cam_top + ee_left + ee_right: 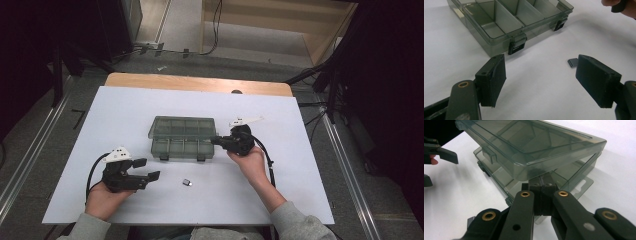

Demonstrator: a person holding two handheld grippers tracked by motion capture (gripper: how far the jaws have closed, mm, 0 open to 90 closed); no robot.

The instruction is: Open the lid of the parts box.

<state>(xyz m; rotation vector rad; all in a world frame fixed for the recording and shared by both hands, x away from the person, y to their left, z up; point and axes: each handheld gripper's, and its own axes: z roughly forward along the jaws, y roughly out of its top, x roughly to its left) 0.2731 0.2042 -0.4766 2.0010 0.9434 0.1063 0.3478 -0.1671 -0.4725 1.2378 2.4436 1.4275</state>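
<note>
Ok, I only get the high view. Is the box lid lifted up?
Observer: Yes. In the right gripper view the lid tilts up off the box.
Operator: Is the right gripper holding it?
Observer: The right gripper is shut, with its tips just under the lid's rim.
Operator: Is anything inside?
Observer: The left gripper view looks into the near compartments, and those look empty.
Operator: And the latches?
Observer: Both front latches hang undone.
</note>
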